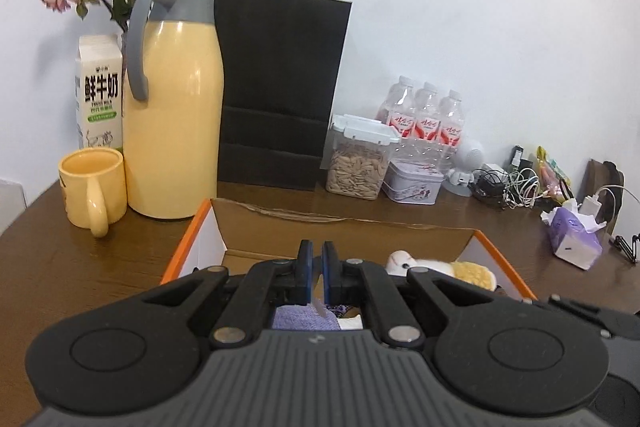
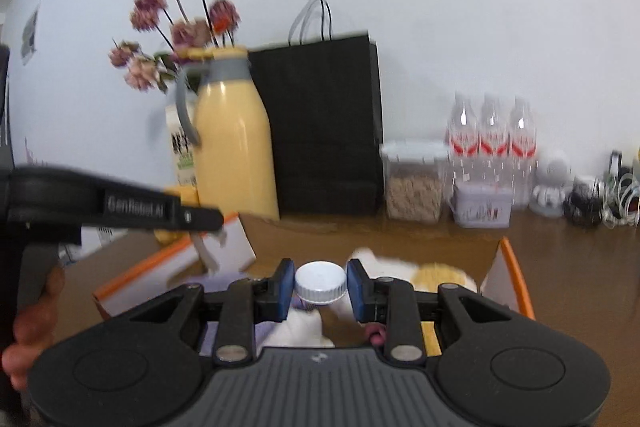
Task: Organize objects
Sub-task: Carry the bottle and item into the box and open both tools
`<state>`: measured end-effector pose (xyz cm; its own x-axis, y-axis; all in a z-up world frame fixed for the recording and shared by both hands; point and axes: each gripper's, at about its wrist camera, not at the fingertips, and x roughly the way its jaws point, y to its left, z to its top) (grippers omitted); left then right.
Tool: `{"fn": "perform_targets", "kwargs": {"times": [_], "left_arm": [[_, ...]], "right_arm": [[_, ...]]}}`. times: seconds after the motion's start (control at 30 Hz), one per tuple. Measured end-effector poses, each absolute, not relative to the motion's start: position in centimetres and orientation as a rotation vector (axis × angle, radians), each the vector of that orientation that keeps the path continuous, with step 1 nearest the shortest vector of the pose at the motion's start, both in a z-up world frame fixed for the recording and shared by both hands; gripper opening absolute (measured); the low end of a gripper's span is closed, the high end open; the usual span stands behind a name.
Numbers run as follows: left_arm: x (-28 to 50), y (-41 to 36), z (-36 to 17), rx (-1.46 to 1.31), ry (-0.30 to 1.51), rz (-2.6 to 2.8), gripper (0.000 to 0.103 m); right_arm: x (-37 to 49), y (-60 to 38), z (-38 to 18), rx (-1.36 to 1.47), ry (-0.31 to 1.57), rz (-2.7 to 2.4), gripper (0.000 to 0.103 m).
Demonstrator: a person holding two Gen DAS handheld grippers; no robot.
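The white-capped bottle (image 2: 320,282), light, rigid, slick, sits clamped by its cap in my right hand-held gripper (image 2: 320,285); my left hand-held gripper (image 1: 318,273) is closed, apparently empty.

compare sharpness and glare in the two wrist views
Left wrist view: sharp, the milk carton lettering is readable, with window glare on the yellow jug. Right wrist view: motion-blurred, the flowers and water bottles smeared; both bend straight lines at the edges.
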<state>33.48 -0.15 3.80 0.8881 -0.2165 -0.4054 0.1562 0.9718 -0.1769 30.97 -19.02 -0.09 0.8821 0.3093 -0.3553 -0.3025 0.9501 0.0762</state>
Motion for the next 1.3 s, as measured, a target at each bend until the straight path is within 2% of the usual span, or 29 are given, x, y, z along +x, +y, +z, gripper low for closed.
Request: {"fn": "perform_targets", "kwargs": {"times": [0.23,0.3,0.37,0.4,0.43,0.53,1.3], "left_arm": [[34.7,0.3,1.8,-0.123,0.500,-0.195,0.008],[34.5,0.4,1.9,-0.116,0.492,-0.173,0.028],[34.0,0.4,2.1,-0.117,0.461,-0.152,0.096],[33.6,0.5,2.2,-0.117,0.429,-0.130,0.103],[33.1,0.5,2.4,-0.116,0.382,-0.104,0.103],[32.7,0.6,2.8,-0.107,0.366,-0.100,0.103],[31.7,0.4,2.8,-0.081,0.375,-0.104,0.103]], "right_arm": [[31.4,-18.5,-1.6,-0.004,0.431,0.316,0.028],[31.2,-18.6,-1.5,0.001,0.423,0.304,0.031],[30.8,-18.8,-1.3,0.007,0.410,0.289,0.050],[30.7,-18.8,-1.3,0.004,0.403,0.280,0.072],[30.5,-18.8,-1.2,-0.001,0.396,0.272,0.089],[30.3,-18.9,-1.0,-0.004,0.380,0.268,0.102],[29.4,-18.9,-0.7,-0.014,0.361,0.254,0.103]]}}
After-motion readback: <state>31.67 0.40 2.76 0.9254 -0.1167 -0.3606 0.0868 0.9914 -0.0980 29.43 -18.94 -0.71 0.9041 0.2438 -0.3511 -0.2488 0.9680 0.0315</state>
